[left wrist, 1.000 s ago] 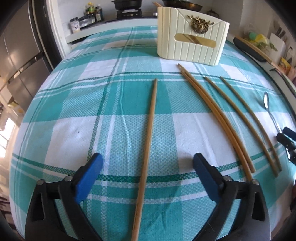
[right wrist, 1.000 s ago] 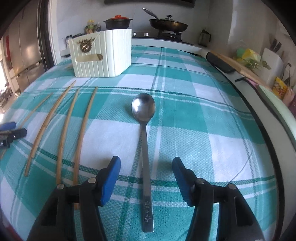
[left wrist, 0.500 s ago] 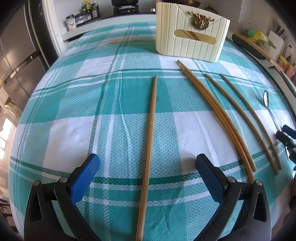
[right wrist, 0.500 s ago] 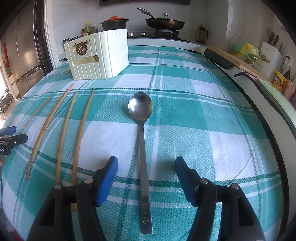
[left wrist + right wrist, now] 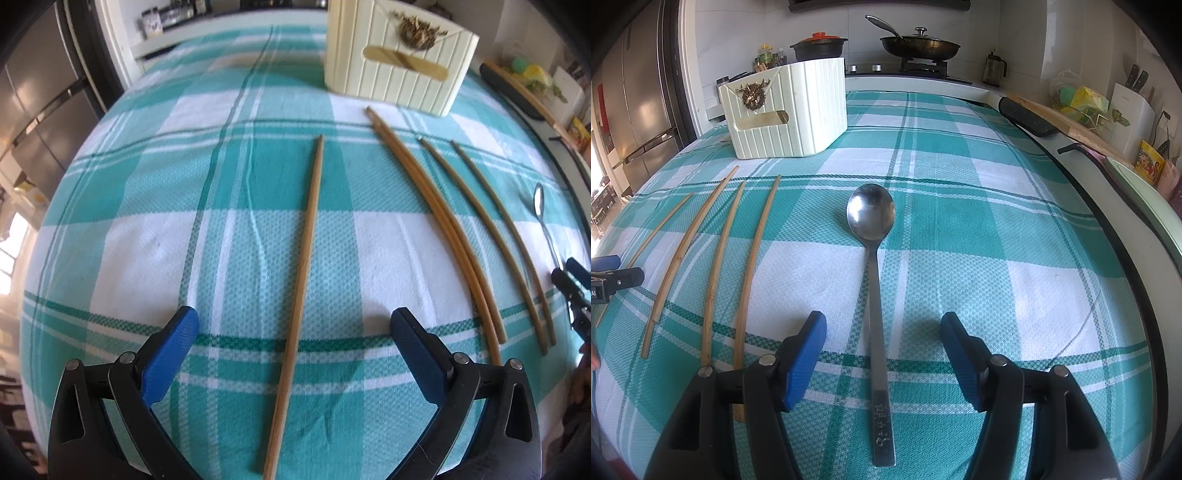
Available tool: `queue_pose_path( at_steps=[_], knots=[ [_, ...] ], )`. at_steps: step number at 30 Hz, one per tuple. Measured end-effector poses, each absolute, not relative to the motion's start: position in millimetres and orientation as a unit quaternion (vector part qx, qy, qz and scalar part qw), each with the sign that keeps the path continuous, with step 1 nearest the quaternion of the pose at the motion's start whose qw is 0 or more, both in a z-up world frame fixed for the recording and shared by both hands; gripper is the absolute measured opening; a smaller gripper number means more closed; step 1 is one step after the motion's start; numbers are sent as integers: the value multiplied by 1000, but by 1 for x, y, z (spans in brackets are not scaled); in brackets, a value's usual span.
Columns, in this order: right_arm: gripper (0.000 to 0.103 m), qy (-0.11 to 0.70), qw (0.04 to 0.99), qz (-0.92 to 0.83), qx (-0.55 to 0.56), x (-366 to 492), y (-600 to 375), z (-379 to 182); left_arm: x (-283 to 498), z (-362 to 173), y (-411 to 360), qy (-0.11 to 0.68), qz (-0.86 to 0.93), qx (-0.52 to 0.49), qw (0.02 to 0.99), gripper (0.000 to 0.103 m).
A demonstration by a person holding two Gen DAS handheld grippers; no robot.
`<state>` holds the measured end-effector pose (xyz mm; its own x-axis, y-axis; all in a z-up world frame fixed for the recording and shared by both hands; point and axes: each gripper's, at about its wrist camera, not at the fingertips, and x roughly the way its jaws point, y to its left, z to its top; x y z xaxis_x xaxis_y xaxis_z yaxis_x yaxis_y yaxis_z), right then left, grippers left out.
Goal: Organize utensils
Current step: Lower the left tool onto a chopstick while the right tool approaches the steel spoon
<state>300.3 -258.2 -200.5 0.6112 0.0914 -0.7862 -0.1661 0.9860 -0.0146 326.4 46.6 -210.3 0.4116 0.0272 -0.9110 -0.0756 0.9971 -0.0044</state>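
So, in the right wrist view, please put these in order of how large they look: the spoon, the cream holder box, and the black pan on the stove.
1. cream holder box, the broadest.
2. spoon: it spans more length than the box, but it is thin and nearest the camera, so these two are unsure.
3. black pan, the smallest, also the farthest.

The tablecloth is a teal-and-white plaid with thin dark green lines. Tan chopsticks lie on it beside a silver spoon. The ribbed holder is cream (with a gold crest and tan handle). The fingers are blue on black frames.
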Motion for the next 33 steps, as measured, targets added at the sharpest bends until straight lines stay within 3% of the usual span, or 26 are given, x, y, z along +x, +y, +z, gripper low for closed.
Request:
queue_pose_path(
  at_steps=[13, 16, 21, 27, 29, 32, 33],
  knots=[
    [67, 436, 896, 73, -39, 300, -259, -201, 336, -210, 59, 550, -15, 0, 835, 103],
    [82, 446, 888, 102, -41, 301, -258, -201, 348, -203, 67, 558, -44, -5, 829, 102],
    [84, 489, 863, 111, -67, 313, -256, -198, 375, -201, 81, 567, -71, -28, 820, 101],
    [84, 484, 869, 84, -57, 349, -243, -199, 402, -205, 64, 568, -75, 17, 819, 90],
    [83, 478, 872, 81, -66, 361, -234, -198, 405, -206, 57, 565, -72, 45, 820, 81],
    [74, 469, 878, 76, -64, 379, -227, -200, 404, -204, 50, 556, -85, 53, 825, 70],
    [65, 465, 881, 72, -57, 384, -227, -199, 404, -204, 49, 553, -86, 54, 827, 67]
  ],
)
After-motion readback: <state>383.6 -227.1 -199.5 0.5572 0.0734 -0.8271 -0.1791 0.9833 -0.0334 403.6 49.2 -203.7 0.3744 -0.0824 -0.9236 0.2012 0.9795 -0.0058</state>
